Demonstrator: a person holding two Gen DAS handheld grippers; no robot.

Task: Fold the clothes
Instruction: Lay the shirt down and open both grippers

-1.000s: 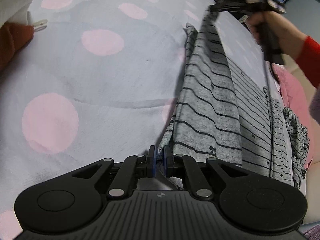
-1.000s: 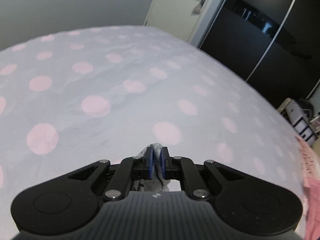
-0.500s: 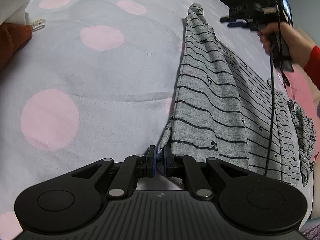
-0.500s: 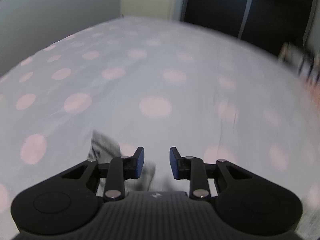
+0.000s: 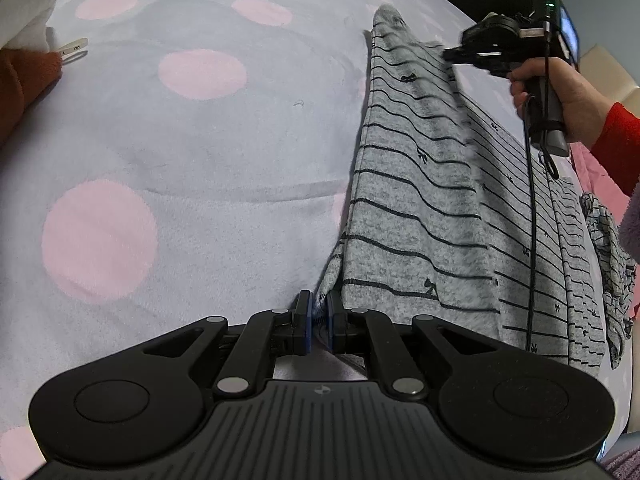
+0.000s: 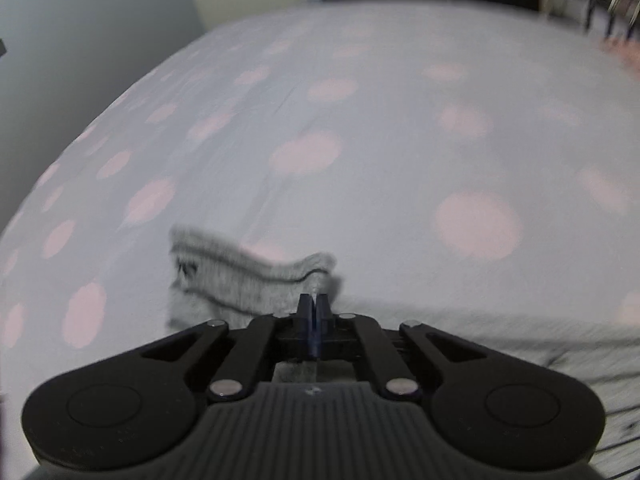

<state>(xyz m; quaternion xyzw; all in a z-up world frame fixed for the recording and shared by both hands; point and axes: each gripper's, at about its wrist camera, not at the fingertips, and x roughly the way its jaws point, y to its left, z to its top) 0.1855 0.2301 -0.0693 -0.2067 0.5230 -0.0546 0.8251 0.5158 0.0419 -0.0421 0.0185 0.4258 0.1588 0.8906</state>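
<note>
Left wrist view: a grey garment (image 5: pixel 420 200) with thin dark stripes and tiny bow prints lies folded lengthwise on a pale bedspread (image 5: pixel 200 152) dotted with pink circles. The left gripper (image 5: pixel 318 322) pinches the garment's near corner between its blue pads. At the far end, the right gripper (image 6: pixel 315 310), held in a hand (image 5: pixel 560 88) with a red sleeve (image 5: pixel 620 140), has just been closing; its fingers stand nearly together on a raised fold of the cloth's edge. An orange cloth (image 5: pixel 20 84) lies far left.
</note>
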